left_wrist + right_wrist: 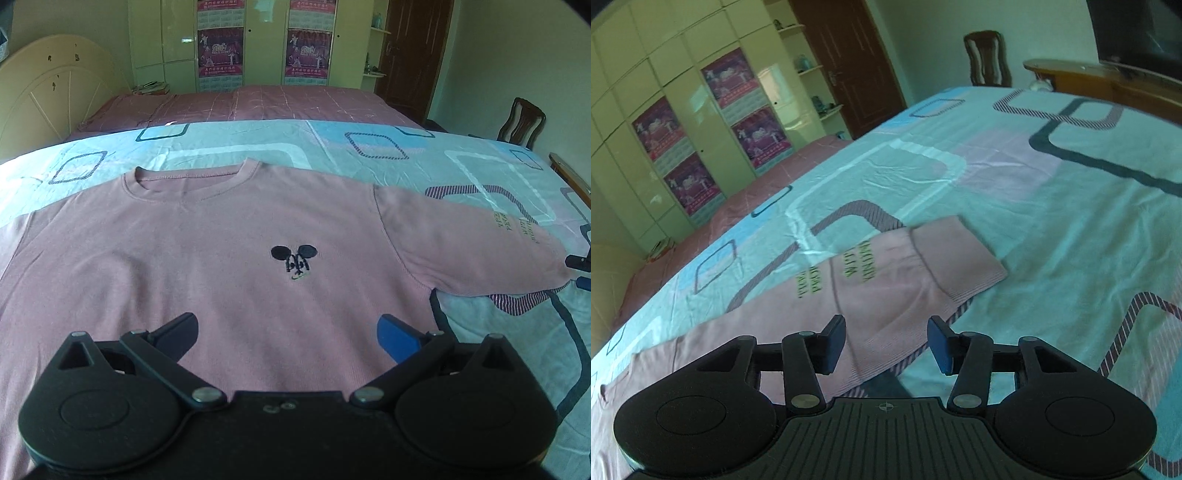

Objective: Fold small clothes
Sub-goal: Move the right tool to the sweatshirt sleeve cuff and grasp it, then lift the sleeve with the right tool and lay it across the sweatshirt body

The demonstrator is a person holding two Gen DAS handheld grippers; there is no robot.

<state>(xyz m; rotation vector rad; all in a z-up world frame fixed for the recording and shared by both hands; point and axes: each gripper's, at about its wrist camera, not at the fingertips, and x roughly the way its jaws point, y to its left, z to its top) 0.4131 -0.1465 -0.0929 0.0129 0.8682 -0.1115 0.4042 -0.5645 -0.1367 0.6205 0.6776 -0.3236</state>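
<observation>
A pink sweatshirt lies flat, front up, on a bed covered by a blue patterned sheet, its collar pointing away. The left gripper hangs over the lower front, fingers spread wide and holding nothing. The right gripper is open and empty above the lettered sleeve, near its ribbed cuff, seemingly without contact.

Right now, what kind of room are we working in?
Most likely a bedroom: the pink shirt lies on a bed with a patterned sheet, a headboard stands at left, and a wardrobe lines the far wall.
</observation>
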